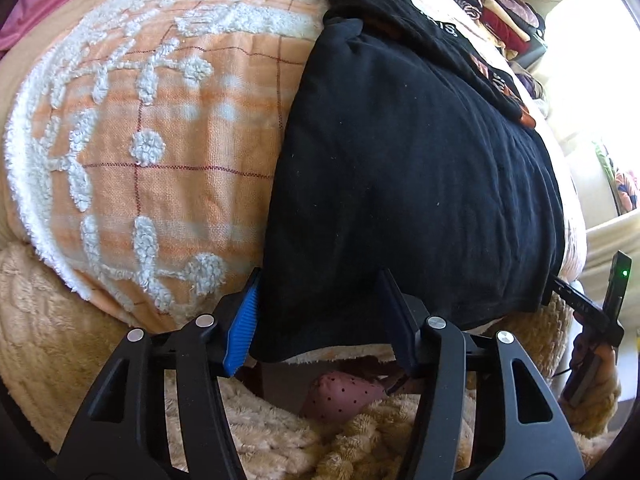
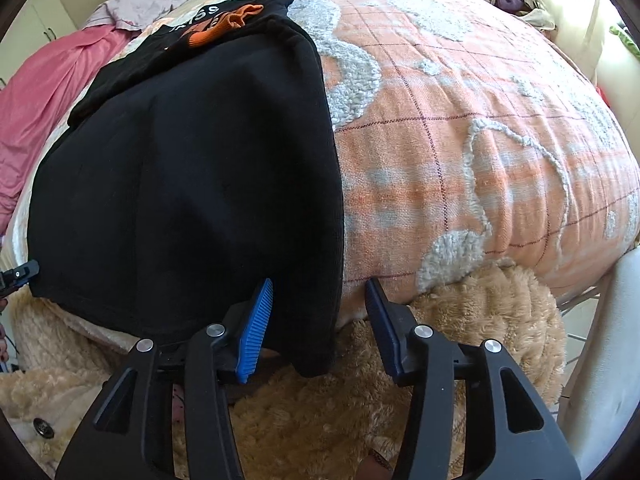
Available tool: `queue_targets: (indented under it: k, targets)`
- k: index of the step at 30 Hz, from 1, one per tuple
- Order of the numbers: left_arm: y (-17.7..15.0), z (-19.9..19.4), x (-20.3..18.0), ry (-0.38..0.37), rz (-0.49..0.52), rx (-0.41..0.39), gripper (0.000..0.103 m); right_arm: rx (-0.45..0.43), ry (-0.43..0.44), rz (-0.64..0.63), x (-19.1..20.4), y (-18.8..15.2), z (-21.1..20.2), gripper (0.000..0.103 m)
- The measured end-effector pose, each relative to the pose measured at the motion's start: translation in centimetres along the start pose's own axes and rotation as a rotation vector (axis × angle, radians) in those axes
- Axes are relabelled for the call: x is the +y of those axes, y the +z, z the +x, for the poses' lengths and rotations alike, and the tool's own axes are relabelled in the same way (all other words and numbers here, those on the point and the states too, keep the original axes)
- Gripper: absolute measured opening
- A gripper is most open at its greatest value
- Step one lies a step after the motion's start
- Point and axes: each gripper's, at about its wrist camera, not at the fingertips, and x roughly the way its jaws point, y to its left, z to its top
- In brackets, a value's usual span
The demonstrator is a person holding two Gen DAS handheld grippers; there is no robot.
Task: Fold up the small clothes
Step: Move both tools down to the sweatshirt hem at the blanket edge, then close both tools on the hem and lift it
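A black garment (image 1: pixel 408 184) is spread flat on an orange bedspread (image 1: pixel 168 128) with white tufted patterns, its hem hanging over the near edge. The left gripper (image 1: pixel 320 320) is set astride the hem's left corner, jaws parted. The right gripper (image 1: pixel 576 300) is seen at the hem's right corner.

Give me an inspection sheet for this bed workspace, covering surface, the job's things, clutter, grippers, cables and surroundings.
Surface: orange checked bedspread with white tufting.
Job's things: black shirt lying flat, near edge hanging over the bed's edge.
Clutter: pink cloth at the far side; clothes pile beyond.
Grippers: left hand-held gripper and right hand-held gripper open, each astride a near corner of the shirt.
Cables: nothing seen.
Surroundings: tan fluffy blanket below the bed edge.
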Motion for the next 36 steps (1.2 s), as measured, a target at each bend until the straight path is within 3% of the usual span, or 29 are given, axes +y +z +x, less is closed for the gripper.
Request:
queue_targets:
  k: [5, 7, 12, 25, 36]
  targets:
    - [0.2, -0.1, 0.8, 0.003, -0.032, 0.001, 0.027, 0.009, 0.044, -0.024, 0.2, -0.1, -0.2, 0.013]
    - [0.2, -0.5, 1.2, -0.024, -0.048, 0.000, 0.011, 0.008, 0.044, -0.031, 0.5, 0.1, -0.2, 0.010]
    - [0.2, -2.1, 1.0, -0.050, -0.035, -0.035, 0.004, -0.019, 0.121, 0.005, -0.2, 0.5, -1.7, 0.007]
    - [4.7, -8.5, -0.4, -0.122, 0.027, -0.268, 0.003, -0.292, 0.345, 0.096, -1.5, 5.5, -8.8, 0.006]
    - [10.9, -10.5, -1.1, -0.109, 0.025, -0.452, 0.003, -0.481, 0.344, 0.101, -0.9, 13.0, -11.8, 0.006]
